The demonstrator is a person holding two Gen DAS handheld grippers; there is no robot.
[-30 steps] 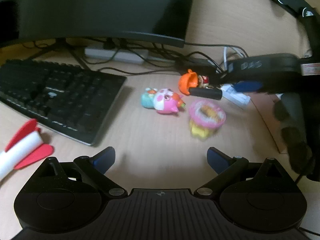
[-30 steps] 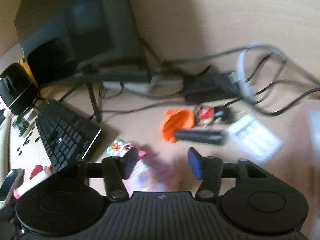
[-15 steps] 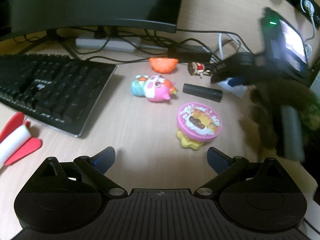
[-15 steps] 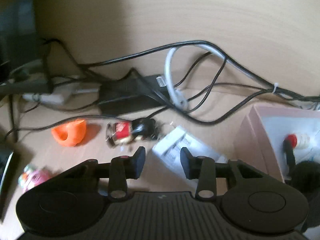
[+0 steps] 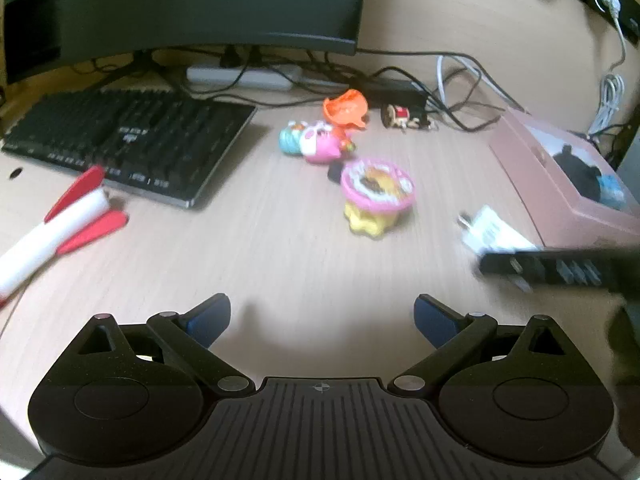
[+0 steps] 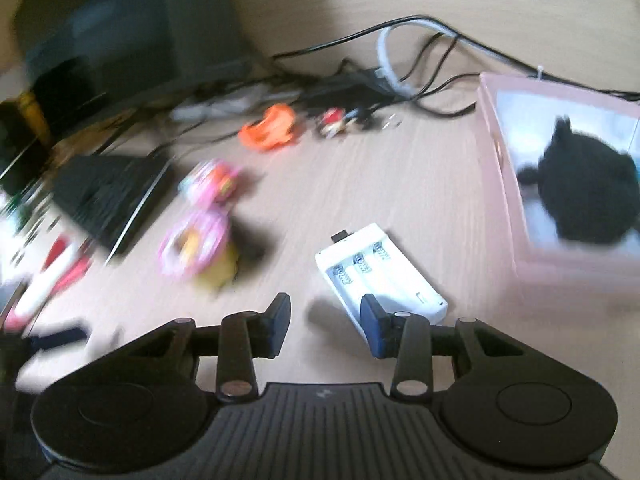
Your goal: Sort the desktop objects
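My left gripper (image 5: 322, 316) is open above bare desk, nothing between its fingers. Ahead of it stand a pink round toy on a yellow base (image 5: 376, 196), a pink and teal plush (image 5: 316, 144), an orange toy (image 5: 346, 110) and a small figure (image 5: 400, 114). A white battery holder (image 6: 380, 276) lies flat just beyond my right gripper (image 6: 326, 322). Its near edge runs behind the right finger (image 6: 374, 328). The right jaws stand narrowly apart with only desk between them. The pink box (image 6: 500, 168) at the right holds a black soft thing (image 6: 588, 196).
A black keyboard (image 5: 128, 140) and monitor (image 5: 180, 0) fill the back left. A red and white rocket toy (image 5: 60, 216) lies at the left. Cables and a power strip (image 5: 244, 76) run along the back. The right gripper's dark body (image 5: 560, 268) crosses the left wrist view.
The right gripper's jaws narrowed and it swung from the cables toward the near desk. The battery holder now lies farther from the cables, by the box's near corner. The left view shifted.
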